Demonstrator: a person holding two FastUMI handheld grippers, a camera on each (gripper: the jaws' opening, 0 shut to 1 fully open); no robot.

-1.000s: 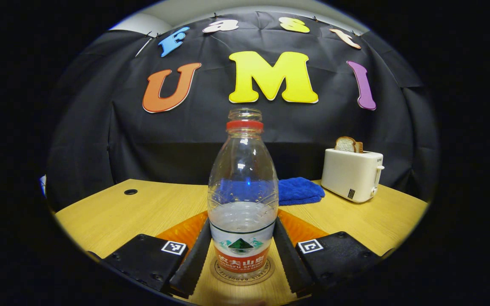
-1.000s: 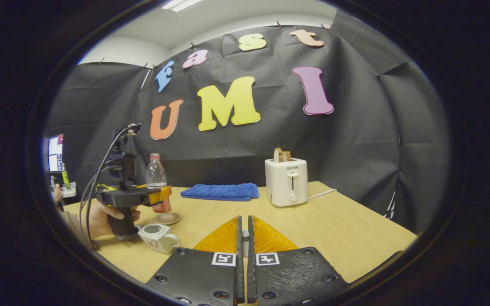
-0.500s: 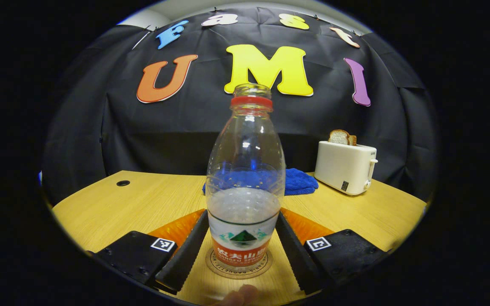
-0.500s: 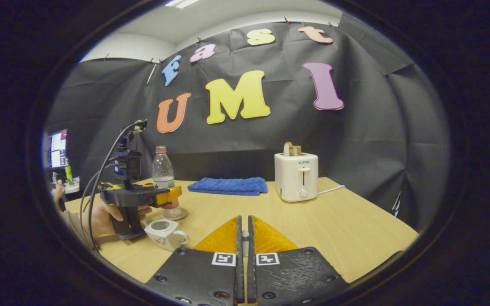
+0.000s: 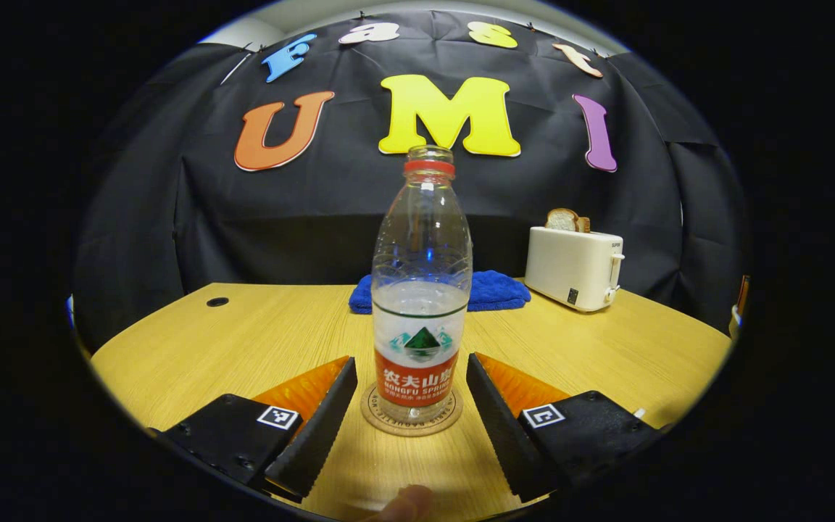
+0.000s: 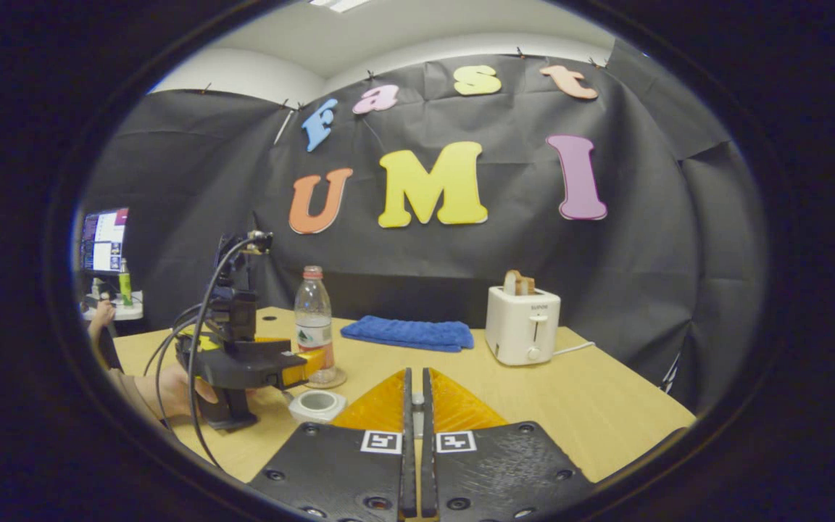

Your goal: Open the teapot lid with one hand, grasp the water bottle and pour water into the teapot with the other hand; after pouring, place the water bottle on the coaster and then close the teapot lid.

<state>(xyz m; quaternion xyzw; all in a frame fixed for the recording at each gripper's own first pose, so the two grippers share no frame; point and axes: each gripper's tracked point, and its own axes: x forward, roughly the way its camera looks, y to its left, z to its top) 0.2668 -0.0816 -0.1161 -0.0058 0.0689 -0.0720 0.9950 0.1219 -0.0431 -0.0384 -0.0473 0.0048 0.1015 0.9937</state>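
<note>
Water bottle point(image 5: 422, 290) standing upright on the round coaster point(image 5: 412, 424) on the wooden table point(image 5: 258, 337), uncapped, partly filled, with clear space between its sides and either finger. Left gripper point(image 5: 412, 395) spread wide just in front of it, fingers flanking the bottle's base but apart from it, so pouring and setting-down judged complete. Seen from the right gripper view, same bottle point(image 6: 314, 326) on its coaster beyond the left gripper point(image 6: 298, 366), held by a hand point(image 6: 171, 391) at the table's near-left side. White teapot point(image 6: 317, 404) sitting just in front of that gripper, mouth open, no lid on it. Right gripper point(image 6: 415, 406) with fingers pressed nearly together, a small pale object glimpsed in the narrow slit between them, likely the teapot lid, though too little visible to say for certain. Remaining, by this reading: lowering the lid back onto the open teapot. Farther back, a blue cloth point(image 6: 409, 333) lying flat and a white toaster point(image 6: 522, 326) with bread slices poking up, both well apart from the bottle and uninvolved.
</note>
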